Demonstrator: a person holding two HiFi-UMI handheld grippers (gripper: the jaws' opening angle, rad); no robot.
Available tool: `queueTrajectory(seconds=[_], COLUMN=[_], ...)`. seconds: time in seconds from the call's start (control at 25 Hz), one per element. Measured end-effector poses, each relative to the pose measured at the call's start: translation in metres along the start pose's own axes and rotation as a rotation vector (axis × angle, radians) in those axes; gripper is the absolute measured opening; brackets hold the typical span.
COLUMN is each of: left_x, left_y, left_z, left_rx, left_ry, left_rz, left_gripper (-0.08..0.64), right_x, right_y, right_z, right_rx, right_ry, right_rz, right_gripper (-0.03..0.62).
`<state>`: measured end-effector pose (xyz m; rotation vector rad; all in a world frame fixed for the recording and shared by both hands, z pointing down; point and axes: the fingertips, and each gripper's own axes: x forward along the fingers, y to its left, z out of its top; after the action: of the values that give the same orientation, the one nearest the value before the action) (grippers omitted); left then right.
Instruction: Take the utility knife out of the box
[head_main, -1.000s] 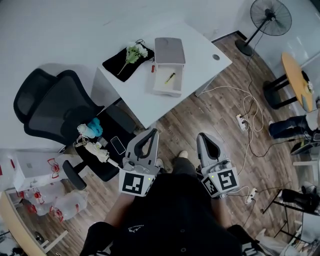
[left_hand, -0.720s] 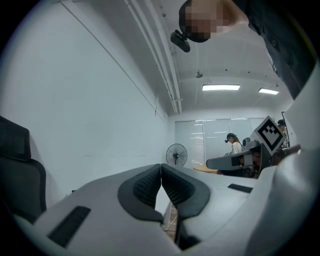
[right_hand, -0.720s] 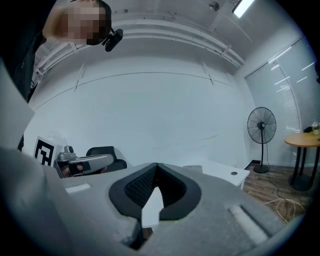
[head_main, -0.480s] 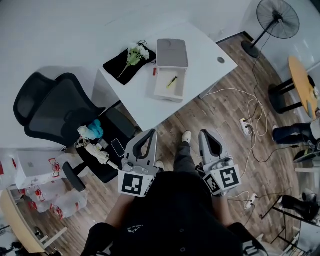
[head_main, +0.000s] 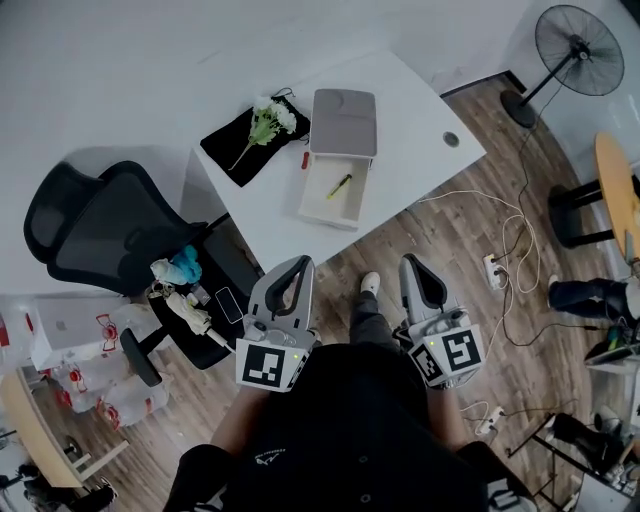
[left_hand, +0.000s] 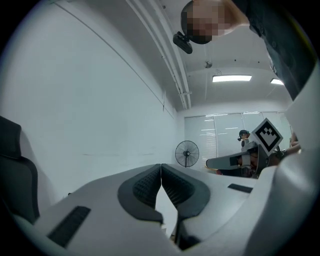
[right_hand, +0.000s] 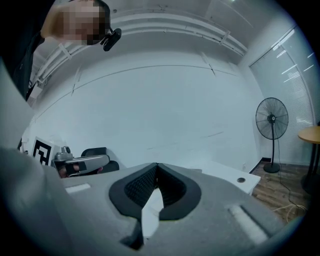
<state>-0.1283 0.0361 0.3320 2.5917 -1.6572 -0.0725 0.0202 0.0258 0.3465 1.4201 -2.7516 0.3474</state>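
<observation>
In the head view a small grey box stands on the white table with its white drawer pulled out toward me. A yellow and black utility knife lies in the drawer. My left gripper and right gripper are held low near my body, over the floor and well short of the table. Both are shut with nothing between the pads. In the left gripper view the left gripper has its tips touching; the right gripper shows the same in its own view.
A black cloth with white flowers lies left of the box, a small red thing beside it. A black office chair with odds and ends stands at the left. Cables and a power strip lie on the wood floor; a fan stands far right.
The view has shifted: the table and box sit a little lower and further right in the picture. Both grippers stay shut in about the same place.
</observation>
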Motion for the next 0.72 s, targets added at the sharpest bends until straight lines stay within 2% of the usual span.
queueTrajectory(seconds=[0.24, 0.4, 0.72], left_x=[0.044, 0.068, 0.116], left_y=[-0.006, -0.009, -0.011], left_z=[0.009, 0.008, 0.009], left_rx=[-0.026, 0.036, 0.047], left_ry=[-0.003, 0.016, 0.007], left_rz=[0.071, 0.118, 0.23], left_gripper=[0.006, 0.006, 0.006], right_x=[0.027, 0.044, 0.084], right_y=[-0.043, -0.071, -0.114], right_z=[0.018, 0.028, 0.043], right_rx=[0.002, 0.002, -0.013], right_ry=[0.008, 0.014, 0.028], right_rz=[0.073, 0.125, 0.249], right_gripper=[0.005, 0.005, 0.005])
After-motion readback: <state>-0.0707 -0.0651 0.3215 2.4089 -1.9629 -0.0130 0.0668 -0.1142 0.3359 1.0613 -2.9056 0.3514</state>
